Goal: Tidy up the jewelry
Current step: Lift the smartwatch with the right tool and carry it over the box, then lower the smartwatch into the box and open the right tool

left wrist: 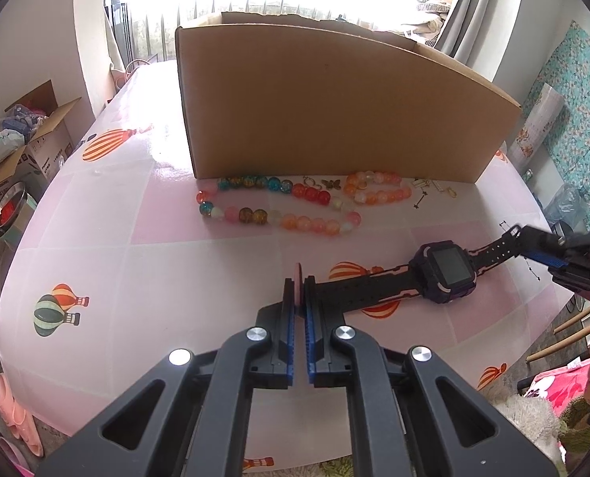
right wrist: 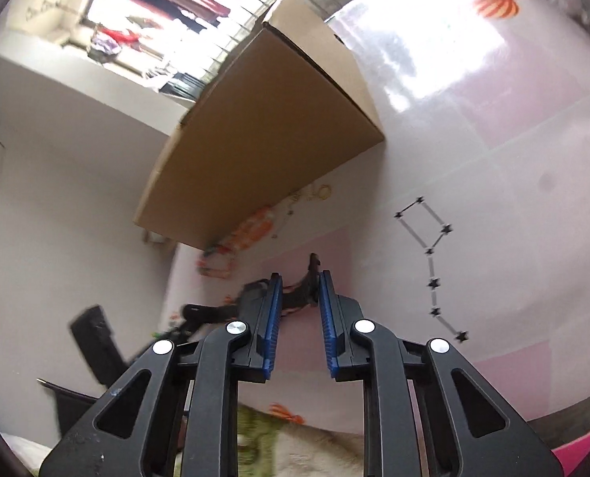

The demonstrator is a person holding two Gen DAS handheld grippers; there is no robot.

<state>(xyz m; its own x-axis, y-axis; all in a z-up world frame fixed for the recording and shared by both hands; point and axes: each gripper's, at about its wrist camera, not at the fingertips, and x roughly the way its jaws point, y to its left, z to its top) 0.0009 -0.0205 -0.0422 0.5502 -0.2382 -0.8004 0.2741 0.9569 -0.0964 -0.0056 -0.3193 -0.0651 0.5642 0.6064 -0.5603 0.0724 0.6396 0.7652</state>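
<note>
A pink checked desk (left wrist: 167, 270) printed with balloons carries a tall cardboard box (left wrist: 334, 107), and along the box's near wall lie two strings of glass beads (left wrist: 279, 202) and a few small metal charms (left wrist: 434, 189). Nearer the camera a dark watch (left wrist: 445, 274) stretches across the desk between both tools. The left gripper (left wrist: 299, 298) has its fingers pinched shut on the watch's pink-backed strap end, while the right gripper (right wrist: 299, 292) holds the opposite strap end between fingers set slightly apart.
</note>
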